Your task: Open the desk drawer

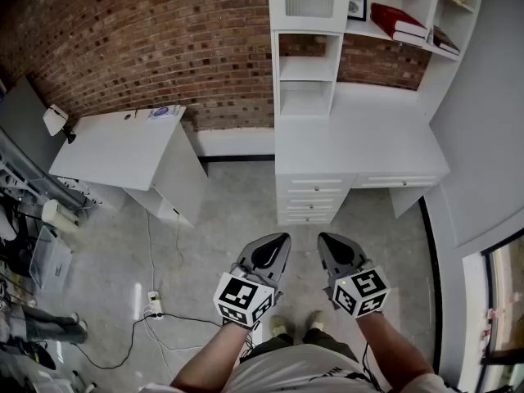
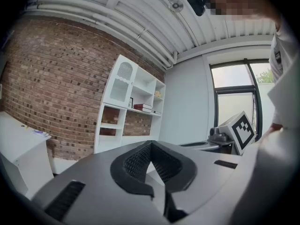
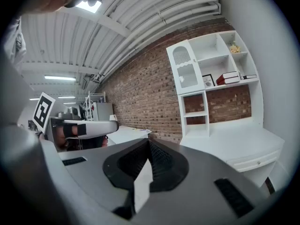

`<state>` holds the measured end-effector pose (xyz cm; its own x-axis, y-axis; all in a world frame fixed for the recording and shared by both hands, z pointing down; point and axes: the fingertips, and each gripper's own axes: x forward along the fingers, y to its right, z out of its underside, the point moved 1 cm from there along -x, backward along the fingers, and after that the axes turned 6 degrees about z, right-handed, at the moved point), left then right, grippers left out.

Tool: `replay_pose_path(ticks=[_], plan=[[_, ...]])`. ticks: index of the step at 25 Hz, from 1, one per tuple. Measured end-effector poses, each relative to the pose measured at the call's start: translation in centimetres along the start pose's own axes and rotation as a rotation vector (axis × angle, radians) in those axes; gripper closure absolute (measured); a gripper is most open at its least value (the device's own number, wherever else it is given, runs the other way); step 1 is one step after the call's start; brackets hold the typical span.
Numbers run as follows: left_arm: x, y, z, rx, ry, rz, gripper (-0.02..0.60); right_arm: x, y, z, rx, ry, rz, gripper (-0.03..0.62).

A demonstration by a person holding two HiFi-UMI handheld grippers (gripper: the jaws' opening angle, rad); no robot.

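Observation:
A white desk (image 1: pixel 360 142) with a shelf unit stands against the brick wall, across the floor from me. Below its top is a stack of shut drawers (image 1: pixel 313 198) with small knobs, and a wide shut drawer (image 1: pixel 399 181) to their right. My left gripper (image 1: pixel 282 237) and right gripper (image 1: pixel 325 237) hang side by side above the floor, well short of the desk, both pointing at it. Each is shut with nothing between the jaws. The right gripper (image 3: pixel 149 140) looks along its tips at the desk (image 3: pixel 234 142) and wide drawer (image 3: pixel 255 162). The left gripper (image 2: pixel 151 143) faces the shelves (image 2: pixel 126 102).
A second white table (image 1: pixel 115 146) stands at the left by the wall. A power strip and cables (image 1: pixel 152 304) lie on the floor at lower left, with racks and clutter along the left edge. Red books (image 1: pixel 397 20) lie on a shelf. My feet (image 1: pixel 295 326) are below the grippers.

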<state>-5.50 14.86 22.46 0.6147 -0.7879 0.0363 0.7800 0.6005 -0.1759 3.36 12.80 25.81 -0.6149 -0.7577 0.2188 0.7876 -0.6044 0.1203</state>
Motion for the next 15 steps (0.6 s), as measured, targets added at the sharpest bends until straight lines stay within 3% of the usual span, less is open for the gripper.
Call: replay_pose_path(ticks=[11,15], plan=[[-2.4,-2.3,-0.2,-0.004,0.001,0.001,0.569,1.8,-3.6,-0.4,0.001,0.004,-0.024,0.577],[-3.0,-3.2,-0.1,-0.017,0.008,0.009,0.569,2.5,-3.3,-0.7,0.087,0.024,-0.029,0.577]])
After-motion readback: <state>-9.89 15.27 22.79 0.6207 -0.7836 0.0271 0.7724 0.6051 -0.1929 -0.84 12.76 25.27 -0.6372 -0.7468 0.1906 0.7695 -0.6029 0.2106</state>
